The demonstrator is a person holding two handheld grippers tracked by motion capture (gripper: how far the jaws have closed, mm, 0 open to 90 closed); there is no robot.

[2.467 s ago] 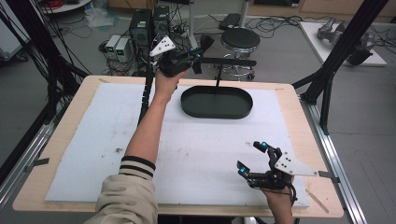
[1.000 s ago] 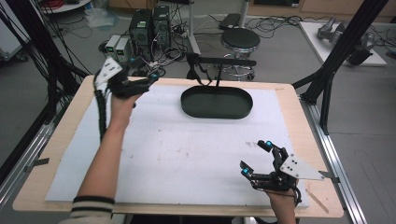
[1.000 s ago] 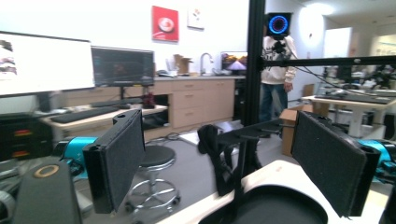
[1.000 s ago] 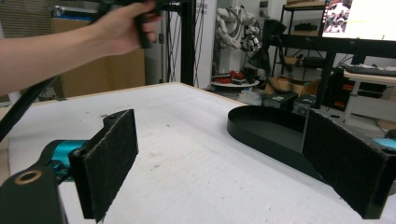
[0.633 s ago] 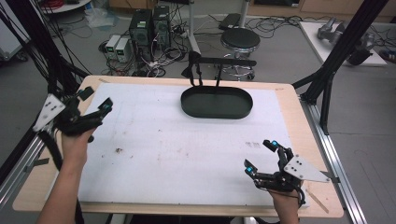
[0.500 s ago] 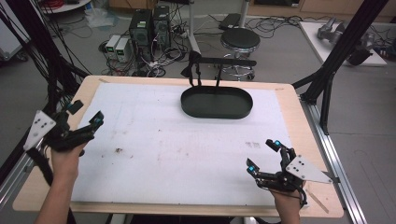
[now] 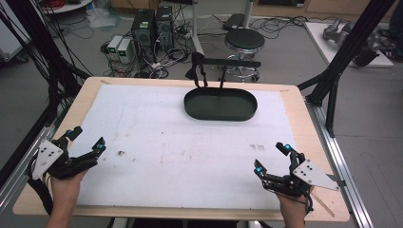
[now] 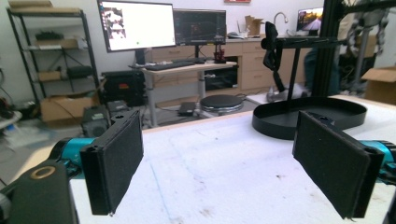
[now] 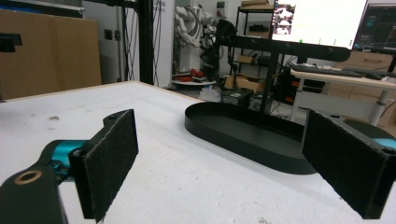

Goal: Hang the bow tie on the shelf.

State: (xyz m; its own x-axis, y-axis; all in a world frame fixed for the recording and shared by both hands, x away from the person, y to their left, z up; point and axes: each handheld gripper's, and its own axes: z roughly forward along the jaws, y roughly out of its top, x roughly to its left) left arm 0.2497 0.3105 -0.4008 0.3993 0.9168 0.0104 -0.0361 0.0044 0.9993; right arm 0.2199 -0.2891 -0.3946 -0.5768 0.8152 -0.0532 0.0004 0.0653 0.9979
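Observation:
A black oval tray [image 7: 221, 117] sits at the back middle of the white mat [image 7: 180, 152], and nothing shows in it. Behind it rises a black stand [image 7: 228, 63] with a dark strap [image 7: 198, 72] hanging from its bar. My left gripper [image 7: 87, 138] hovers low over the mat's near left corner, open and holding nothing. Open too, my right gripper [image 7: 272, 158] rests by the near right corner with bare pads. In the left gripper view the gripper [image 8: 224, 163] faces the tray [image 8: 308, 123] and strap [image 8: 271, 42]. The right gripper [image 9: 224, 163] looks at the tray [image 9: 243, 137] from its side.
The wooden table [image 7: 304, 118] ends just beyond the mat on every side. Black frame posts [image 7: 332, 80] stand at the right and left edges. A stool [image 7: 243, 42], computers [image 7: 152, 26] and cables lie on the floor behind.
My left hand has swung from the stand at the back to the near left corner and come lower, still open. The right hand has stayed put.

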